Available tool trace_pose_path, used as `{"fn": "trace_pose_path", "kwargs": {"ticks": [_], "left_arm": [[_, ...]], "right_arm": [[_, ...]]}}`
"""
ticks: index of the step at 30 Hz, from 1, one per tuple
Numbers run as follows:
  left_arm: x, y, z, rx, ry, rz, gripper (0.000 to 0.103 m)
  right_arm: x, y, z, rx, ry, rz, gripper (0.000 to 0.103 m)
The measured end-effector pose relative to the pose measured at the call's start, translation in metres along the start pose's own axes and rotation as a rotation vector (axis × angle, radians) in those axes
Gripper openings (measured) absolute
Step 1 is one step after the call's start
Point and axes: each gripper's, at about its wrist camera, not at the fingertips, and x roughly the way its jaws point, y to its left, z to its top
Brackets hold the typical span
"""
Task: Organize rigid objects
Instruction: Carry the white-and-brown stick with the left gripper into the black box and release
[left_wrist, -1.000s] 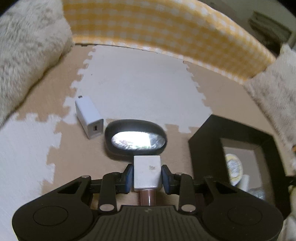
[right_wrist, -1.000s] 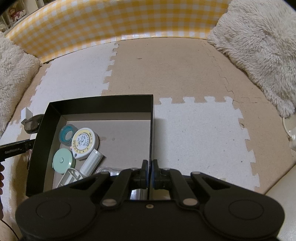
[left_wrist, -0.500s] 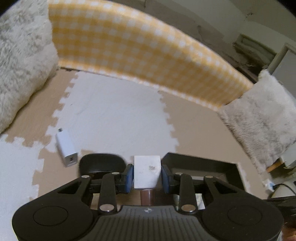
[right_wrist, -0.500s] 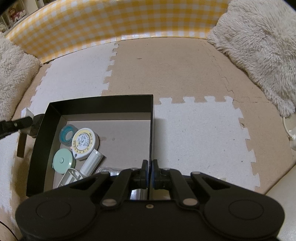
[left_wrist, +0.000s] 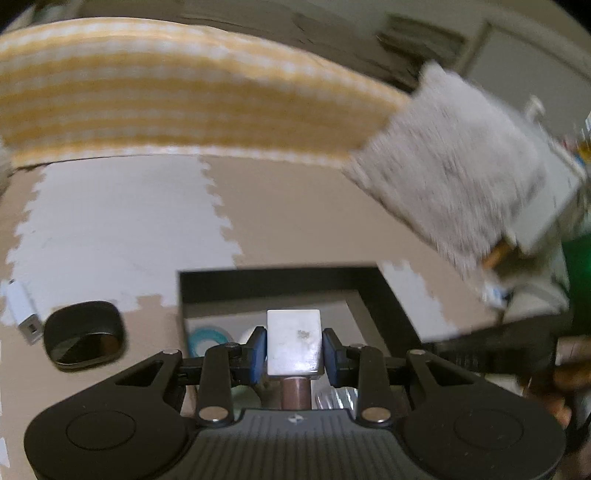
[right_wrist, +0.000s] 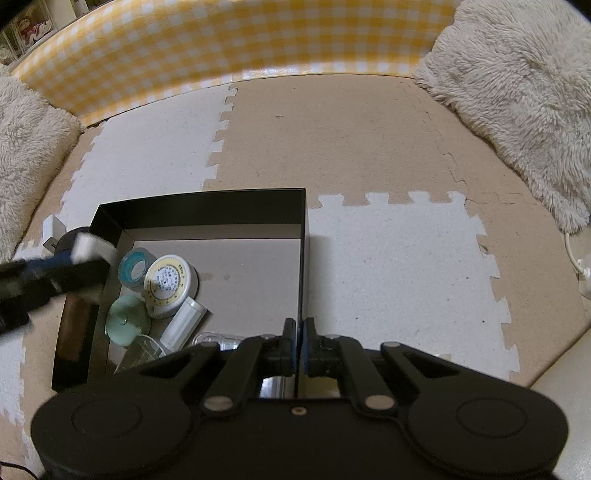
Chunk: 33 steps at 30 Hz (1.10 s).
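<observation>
**Stamp block nearly over the black box**

Stamp block (left_wrist: 293, 341), white with a brown handle, sits clamped in the left gripper (left_wrist: 293, 349) above the near-left wall of the black box (right_wrist: 207, 212). Releasing now risks it striking that wall and tumbling onto the floor mat (right_wrist: 388, 266). The right gripper (right_wrist: 298, 345), pinched shut and empty, hangs over the box's right wall.

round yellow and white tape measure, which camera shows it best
The right wrist view: the round yellow and white tape measure lies in plain sight inside the black box, dial up. In the left wrist view the left gripper and its white block hide it.
</observation>
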Motion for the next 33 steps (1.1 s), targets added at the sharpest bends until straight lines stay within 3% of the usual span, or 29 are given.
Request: {"fn": "trace_pose_path", "kwargs": {"ticks": [6, 13, 15, 18, 22, 27, 33], "left_arm": [[0.014, -0.017, -0.012, 0.203, 0.051, 0.127, 0.033], [0.022, -0.008, -0.019, 0.203, 0.097, 0.13, 0.035], [0.02, -0.006, -0.017, 0.185, 0.096, 0.124, 0.052], [0.016, -0.008, -0.013, 0.178, 0.088, 0.106, 0.069], [0.015, -0.012, -0.011, 0.183, 0.098, 0.105, 0.076], [0.016, -0.016, -0.012, 0.188, 0.114, 0.097, 0.093], [0.017, -0.021, -0.013, 0.195, 0.122, 0.094, 0.103]], "right_arm": [[0.0, 0.0, 0.0, -0.002, 0.0, -0.001, 0.004], [0.0, 0.0, 0.0, 0.0, 0.0, 0.0, 0.004], [0.0, 0.001, 0.0, -0.001, 0.0, 0.0, 0.004], [0.0, 0.002, 0.0, -0.001, 0.0, 0.0, 0.004], [0.001, 0.002, 0.0, -0.001, 0.0, 0.0, 0.004], [0.001, 0.002, 0.0, 0.0, 0.0, 0.0, 0.004], [0.001, 0.002, 0.0, -0.001, 0.0, 0.0, 0.004]]}}
